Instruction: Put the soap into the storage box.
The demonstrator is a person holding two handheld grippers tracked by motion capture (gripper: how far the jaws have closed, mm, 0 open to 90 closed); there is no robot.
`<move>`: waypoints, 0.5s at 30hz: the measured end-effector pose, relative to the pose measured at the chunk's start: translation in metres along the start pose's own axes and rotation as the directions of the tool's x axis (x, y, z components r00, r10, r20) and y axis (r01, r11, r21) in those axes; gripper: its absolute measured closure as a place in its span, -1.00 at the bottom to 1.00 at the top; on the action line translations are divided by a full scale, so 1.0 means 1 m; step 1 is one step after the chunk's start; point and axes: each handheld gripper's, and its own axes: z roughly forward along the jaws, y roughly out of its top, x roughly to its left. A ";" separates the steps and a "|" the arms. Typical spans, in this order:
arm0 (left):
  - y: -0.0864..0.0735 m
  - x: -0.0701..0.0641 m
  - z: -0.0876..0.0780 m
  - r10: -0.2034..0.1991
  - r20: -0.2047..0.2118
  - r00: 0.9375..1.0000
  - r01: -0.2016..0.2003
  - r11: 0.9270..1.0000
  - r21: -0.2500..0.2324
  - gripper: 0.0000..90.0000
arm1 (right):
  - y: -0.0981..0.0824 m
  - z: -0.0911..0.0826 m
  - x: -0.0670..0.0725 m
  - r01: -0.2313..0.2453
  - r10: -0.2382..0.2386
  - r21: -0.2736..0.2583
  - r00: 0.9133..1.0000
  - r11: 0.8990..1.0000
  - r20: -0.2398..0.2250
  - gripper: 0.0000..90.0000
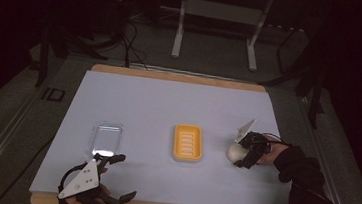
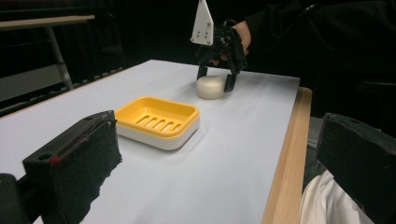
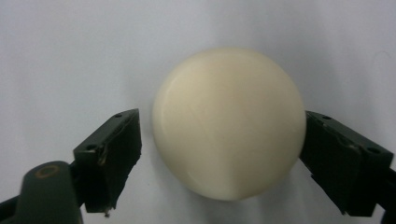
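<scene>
1. A dark room is seen behind a worktop (image 1: 169,101) covered by a pale sheet, with metal stand legs on the floor beyond it.
2. A round cream soap bar (image 3: 229,121) lies flat on the sheet at the right side, well apart from the yellow soap dish (image 1: 188,143) in the middle.
3. The right gripper (image 1: 245,151) is lowered over the soap; its fingers (image 3: 109,154) are spread a little wider than the bar, the right one touching or nearly touching its edge, the left one parted from it by a thin gap. Nothing is gripped yet.
4. The left gripper (image 1: 120,176) is held near the front edge, its fingers wide apart and empty, just in front of a clear plastic lid (image 1: 105,138) lying on the sheet.
5. The work is judged to be at its start: the soap is only bracketed. Closing, lifting and placing it in the dish are left, and probably fitting the lid.
</scene>
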 end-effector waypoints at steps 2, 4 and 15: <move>0.000 0.000 0.000 0.001 0.000 1.000 -0.001 1.000 0.000 -1.00 | 0.001 0.002 0.000 0.008 -0.008 -0.007 1.000 1.000 0.000 -0.64; 0.000 0.000 0.000 0.001 0.000 1.000 -0.001 1.000 0.001 -1.00 | 0.001 0.003 0.000 0.005 -0.005 -0.009 1.000 1.000 0.002 -0.63; 0.000 0.000 0.001 0.003 0.001 1.000 -0.003 1.000 0.006 -1.00 | 0.002 0.008 -0.001 -0.024 0.024 0.038 1.000 0.999 -0.002 -0.45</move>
